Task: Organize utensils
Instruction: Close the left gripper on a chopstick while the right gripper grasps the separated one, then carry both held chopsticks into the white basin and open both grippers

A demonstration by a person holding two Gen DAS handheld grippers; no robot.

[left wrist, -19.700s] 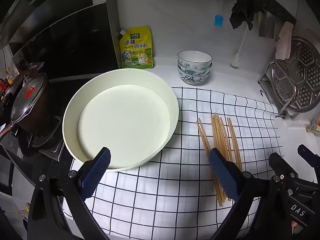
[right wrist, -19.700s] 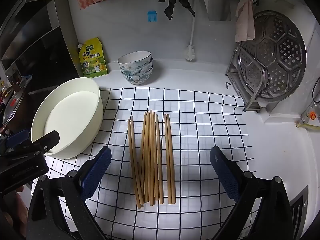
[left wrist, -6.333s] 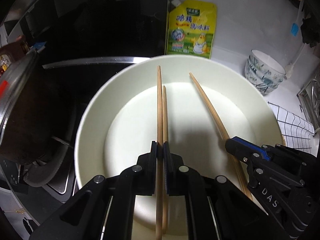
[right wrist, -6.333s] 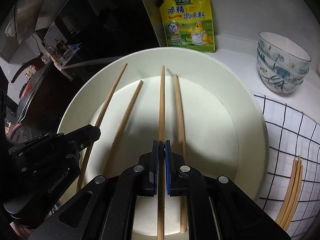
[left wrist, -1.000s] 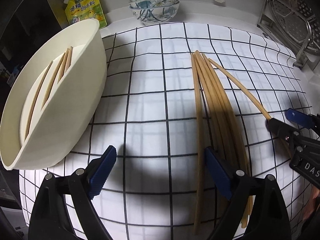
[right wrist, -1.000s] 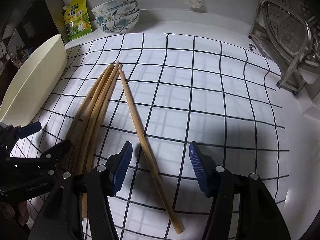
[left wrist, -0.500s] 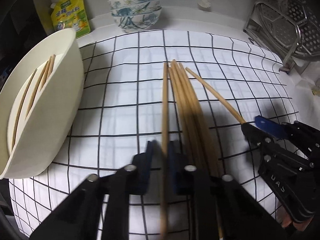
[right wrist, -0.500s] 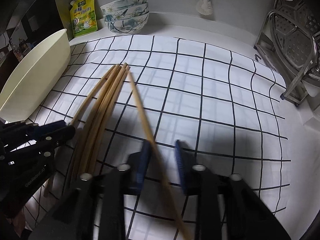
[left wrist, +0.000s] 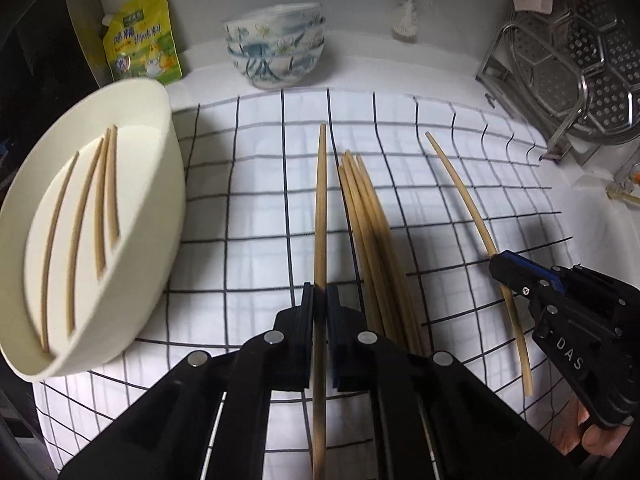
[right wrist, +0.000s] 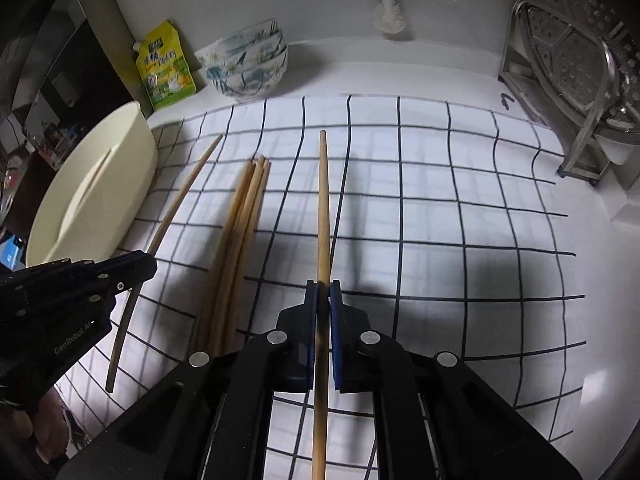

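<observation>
Left wrist: chopstick (left wrist: 319,216) base hidden under hand-held gripper (left wrist: 320,312).

2 wrist views, low and near, face forward over shared checked cloth (left wrist: 260,208) (right wrist: 440,208) (bowls (left wrist: 276,54) (right wrist: 246,66) beyond).

White counter (left wrist: 592,216) w/ grid cloth (left wrist: 256,208); on cloth: cream basin (left wrist: 160,184), approx 5 loose chopsticks (left wrist: 368,220)

Basin (left wrist: 152,184) left of chopstick bundle (left wrist: 372,240) on cloth (left wrist: 256,200); bowls (left wrist: 276,52) behind.
</observation>
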